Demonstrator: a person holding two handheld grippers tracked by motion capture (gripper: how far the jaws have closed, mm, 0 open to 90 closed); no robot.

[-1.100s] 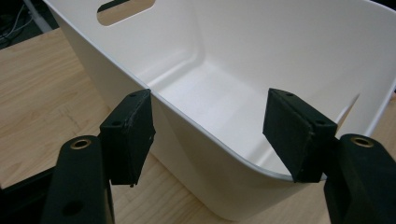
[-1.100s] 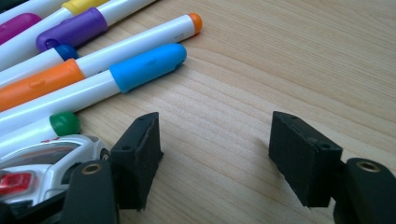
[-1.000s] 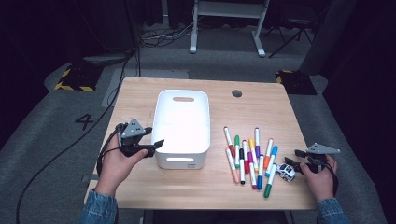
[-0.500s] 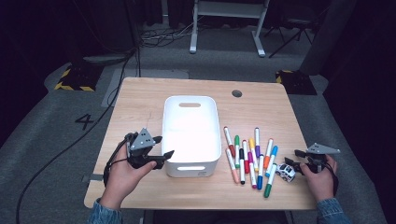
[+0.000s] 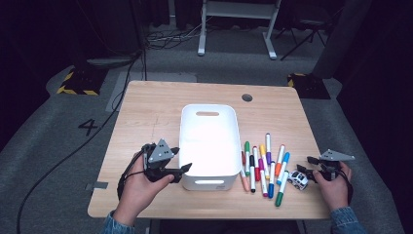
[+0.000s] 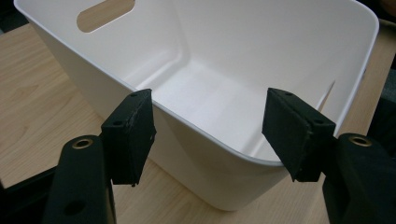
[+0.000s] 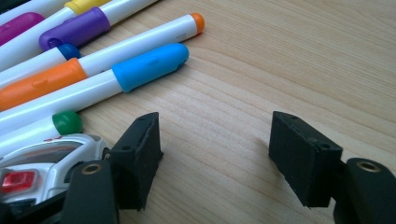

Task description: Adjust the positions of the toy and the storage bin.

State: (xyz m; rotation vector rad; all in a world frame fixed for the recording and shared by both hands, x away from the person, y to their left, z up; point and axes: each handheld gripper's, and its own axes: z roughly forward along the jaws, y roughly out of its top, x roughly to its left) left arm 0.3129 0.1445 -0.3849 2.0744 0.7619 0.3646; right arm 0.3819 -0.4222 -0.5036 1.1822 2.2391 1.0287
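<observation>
A white plastic bin (image 5: 208, 183) with handle slots stands at mid-table. My left gripper (image 5: 181, 160) is at its near left corner. In the left gripper view the bin's rim (image 6: 205, 130) runs between the jaws of the left gripper (image 6: 210, 126), one pad on the outer wall and the other at the corner, so it is shut on the bin. Several coloured markers (image 5: 263, 165) lie fanned out to the right of the bin. A small white toy car (image 5: 296, 179) sits beside them. My right gripper (image 5: 304, 166) rests just right of the car, open over bare wood (image 7: 215, 149).
The markers (image 7: 93, 60) and the toy car (image 7: 32, 163) lie close to the left of the right gripper's jaws. A round cable hole (image 5: 247, 97) is in the tabletop at the far right. The table's front edge (image 5: 209, 214) is close to both hands.
The left gripper has moved right and toward the table's front edge, and the white bin has slid along with it, closer to the markers. The right hand has stayed still.
</observation>
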